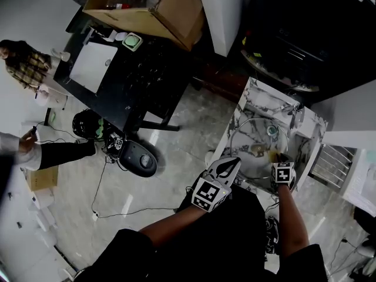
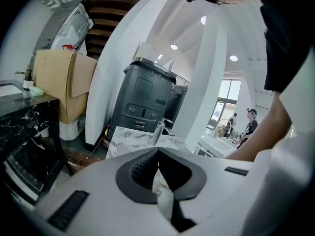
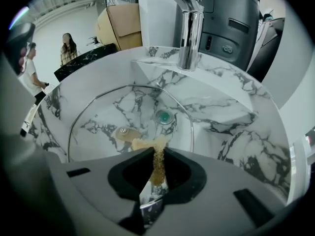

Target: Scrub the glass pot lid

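Currently glass pot lid (image 3: 106,109) lies flat in sink (image 3: 231,132). Judged stiff, fragile, slick when wet; steady by rim, not glass. Right claw (image 3: 156,152) clamped on sponge (image 3: 156,168), just beside knob (image 3: 123,132). Left claw (image 2: 157,151) tips together, nothing visibly held.

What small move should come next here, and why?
Probably rub the sponge across the glass pot lid: the right gripper is shut on the sponge, its tip over the lid, and the lid lies in the marble sink.
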Motion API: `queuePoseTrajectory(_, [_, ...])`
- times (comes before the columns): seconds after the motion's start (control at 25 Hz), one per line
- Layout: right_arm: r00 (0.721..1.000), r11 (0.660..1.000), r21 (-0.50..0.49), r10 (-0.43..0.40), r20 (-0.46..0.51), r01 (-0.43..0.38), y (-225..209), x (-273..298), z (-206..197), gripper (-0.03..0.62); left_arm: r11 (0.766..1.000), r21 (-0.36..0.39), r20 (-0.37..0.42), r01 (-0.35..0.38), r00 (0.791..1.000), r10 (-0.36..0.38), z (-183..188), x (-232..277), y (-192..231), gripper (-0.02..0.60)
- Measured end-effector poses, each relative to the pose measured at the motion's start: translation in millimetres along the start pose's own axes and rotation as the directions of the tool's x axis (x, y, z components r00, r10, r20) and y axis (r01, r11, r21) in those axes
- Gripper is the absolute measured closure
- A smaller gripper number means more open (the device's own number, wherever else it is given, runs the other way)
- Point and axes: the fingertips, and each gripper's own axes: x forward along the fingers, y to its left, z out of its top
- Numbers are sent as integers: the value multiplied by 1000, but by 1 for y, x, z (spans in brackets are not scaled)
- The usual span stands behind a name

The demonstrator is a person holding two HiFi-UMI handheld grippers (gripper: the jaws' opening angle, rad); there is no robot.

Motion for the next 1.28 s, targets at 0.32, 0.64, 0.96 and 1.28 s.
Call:
queuePoseTrajectory(0.32, [1000,1000,3,11,-18,-11,10,-3,-7,530,1000,8,5,14,1000,-14,-1,-5,1,565])
queuePoseTrajectory(0.64, [999,1000,11,29,-39,-29,23,-4,-13,530,1000,30,-3,9,1000,-9,2,-12,8,565])
queuePoseTrajectory(0.96, [996,998,-5,59,-72,-59,44,-5,-12,530,1000,17,15,17,1000,-17,7,-16,16,565])
queuePoseTrajectory(1.28, [995,997,-29,68,-78,-70,63,-1,-2,530,1000,-7,38,18,999,-17,7,-20,31,565])
